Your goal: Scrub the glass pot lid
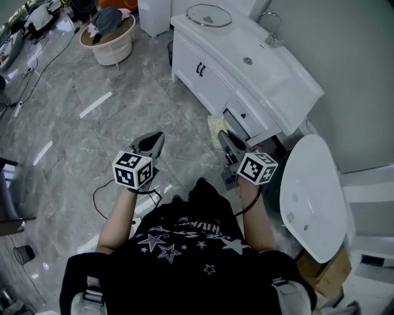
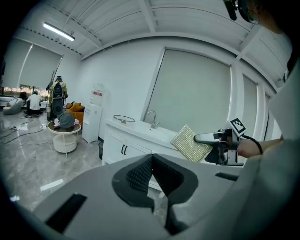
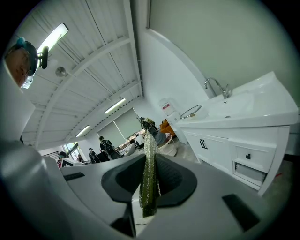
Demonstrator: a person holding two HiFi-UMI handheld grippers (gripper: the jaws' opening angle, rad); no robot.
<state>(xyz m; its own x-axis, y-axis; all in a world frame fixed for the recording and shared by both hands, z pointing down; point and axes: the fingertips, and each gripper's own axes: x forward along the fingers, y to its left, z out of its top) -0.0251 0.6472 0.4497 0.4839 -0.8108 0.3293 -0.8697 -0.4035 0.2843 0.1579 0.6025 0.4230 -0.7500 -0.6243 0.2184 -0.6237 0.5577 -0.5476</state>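
Observation:
The glass pot lid (image 1: 209,15) lies flat on the far end of the white sink counter (image 1: 289,80), well ahead of both grippers. It also shows as a thin ring, the lid (image 2: 123,119) and the lid (image 3: 191,112). My right gripper (image 1: 221,134) is shut on a gold-green scrub cloth (image 1: 215,126), held in the air in front of the cabinet. The cloth (image 3: 150,178) stands edge-on between the right gripper's (image 3: 149,159) jaws. My left gripper (image 1: 159,136) hangs beside it, its jaws shut with nothing in them; from the left gripper (image 2: 152,159) I see the cloth (image 2: 191,143).
A faucet (image 1: 271,31) stands behind the basin. The cabinet front (image 1: 203,74) has doors and a half-open drawer (image 1: 246,120). A round side table (image 1: 111,37) with clothes stands far left. A large white oval piece (image 1: 311,197) leans at my right. Cables (image 1: 101,200) lie on the floor.

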